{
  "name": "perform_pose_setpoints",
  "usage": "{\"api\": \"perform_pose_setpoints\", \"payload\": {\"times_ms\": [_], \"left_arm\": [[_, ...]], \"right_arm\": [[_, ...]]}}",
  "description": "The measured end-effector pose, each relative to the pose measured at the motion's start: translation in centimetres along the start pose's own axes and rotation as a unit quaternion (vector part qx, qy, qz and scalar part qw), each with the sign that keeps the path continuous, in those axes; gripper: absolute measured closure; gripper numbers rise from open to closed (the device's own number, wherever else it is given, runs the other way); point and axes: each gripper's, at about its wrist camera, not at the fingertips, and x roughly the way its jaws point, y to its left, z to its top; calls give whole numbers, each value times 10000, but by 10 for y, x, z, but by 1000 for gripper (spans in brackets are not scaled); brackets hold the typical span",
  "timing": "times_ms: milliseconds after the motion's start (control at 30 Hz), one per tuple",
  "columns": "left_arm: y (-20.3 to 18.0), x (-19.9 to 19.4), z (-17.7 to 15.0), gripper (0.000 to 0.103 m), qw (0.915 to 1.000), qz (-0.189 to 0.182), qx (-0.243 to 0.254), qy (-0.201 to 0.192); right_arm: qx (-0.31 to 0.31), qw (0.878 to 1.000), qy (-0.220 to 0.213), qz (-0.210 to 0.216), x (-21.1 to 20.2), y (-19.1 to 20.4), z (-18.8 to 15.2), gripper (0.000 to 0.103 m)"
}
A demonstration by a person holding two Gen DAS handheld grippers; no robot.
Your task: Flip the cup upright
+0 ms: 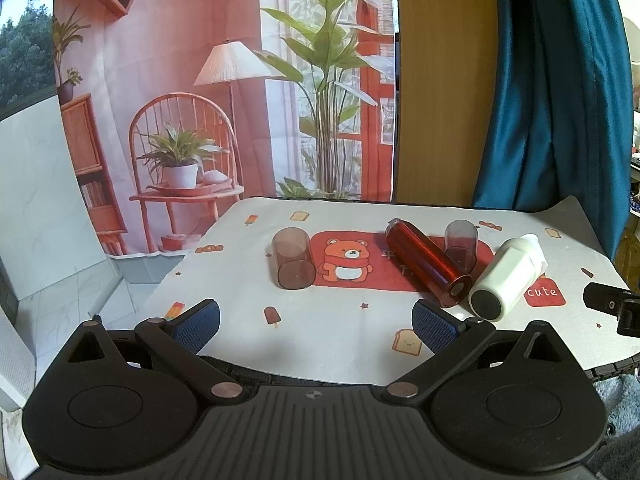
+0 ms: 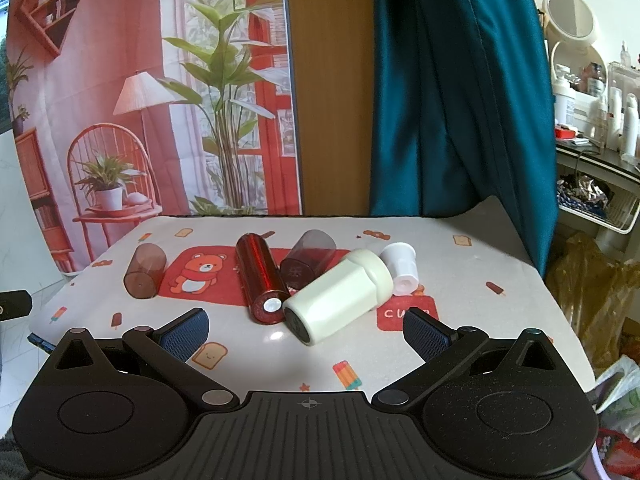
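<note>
Several cups lie on their sides on a bear-print cloth (image 1: 352, 332). A brown see-through cup (image 1: 292, 258) lies at the left, also in the right wrist view (image 2: 145, 271). A red metallic bottle (image 1: 428, 262) (image 2: 262, 282), a cream bottle (image 1: 506, 280) (image 2: 340, 296), a smoky see-through cup (image 1: 461, 246) (image 2: 308, 260) and a small white cap cup (image 2: 400, 268) lie grouped at the right. My left gripper (image 1: 316, 326) is open and empty, short of the brown cup. My right gripper (image 2: 306, 332) is open and empty, just in front of the cream bottle.
A printed backdrop (image 1: 224, 80) and a teal curtain (image 2: 452, 88) hang behind the table. A shelf with bottles (image 2: 592, 120) stands at the right. The table's right edge (image 2: 560, 292) drops to bags on the floor.
</note>
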Motion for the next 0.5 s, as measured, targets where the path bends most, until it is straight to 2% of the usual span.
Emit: {"api": "perform_pose_setpoints", "payload": {"times_ms": [500], "left_arm": [[-1,9,5,0,10000,2,57,79]], "right_arm": [[174,9998,60,78,1,-10,6,0]]}}
